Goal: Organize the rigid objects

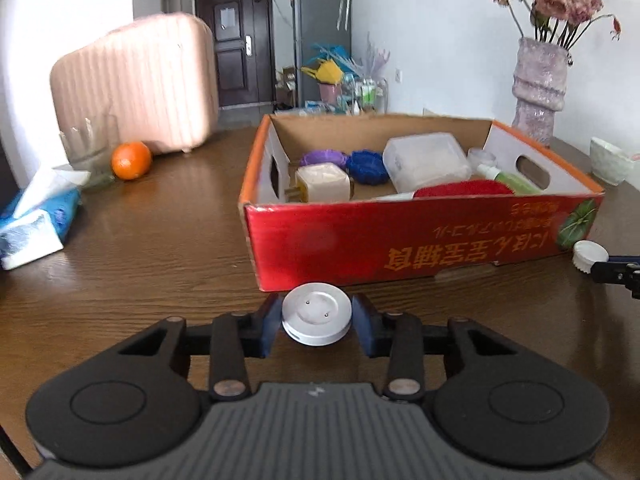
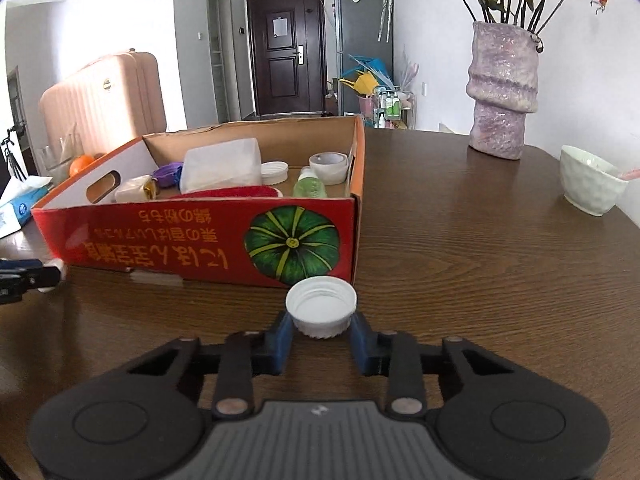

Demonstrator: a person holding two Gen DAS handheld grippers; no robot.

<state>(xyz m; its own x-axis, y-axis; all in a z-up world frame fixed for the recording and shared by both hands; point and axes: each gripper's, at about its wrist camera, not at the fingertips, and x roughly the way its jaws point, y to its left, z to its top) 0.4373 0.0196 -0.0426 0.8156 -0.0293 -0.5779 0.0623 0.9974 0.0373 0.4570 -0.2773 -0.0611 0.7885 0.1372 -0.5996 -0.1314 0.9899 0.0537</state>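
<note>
White plastic, a ribbed bottle cap (image 2: 321,307), sits open side up, pinched between the closed-in fingers of the right gripper (image 2: 322,334) just in front of the red cardboard box (image 2: 192,240). The left gripper (image 1: 317,326) is clamped the same way on a round silver puck (image 1: 317,314) before the box's other front corner. Inside the box lie a translucent tub (image 1: 426,160), a cream plug adapter (image 1: 322,182), two scrubbers, purple (image 1: 324,157) and blue (image 1: 367,166), a red cloth (image 1: 462,189), a green spray bottle (image 2: 309,185), a tape roll (image 2: 329,166) and a second white lid (image 2: 274,172). Around it on the dark wooden table (image 2: 480,280) stand one vase of dried roses (image 2: 502,88), one pale bowl (image 2: 590,184), an orange (image 1: 131,160) and a tissue pack (image 1: 38,220).
</note>
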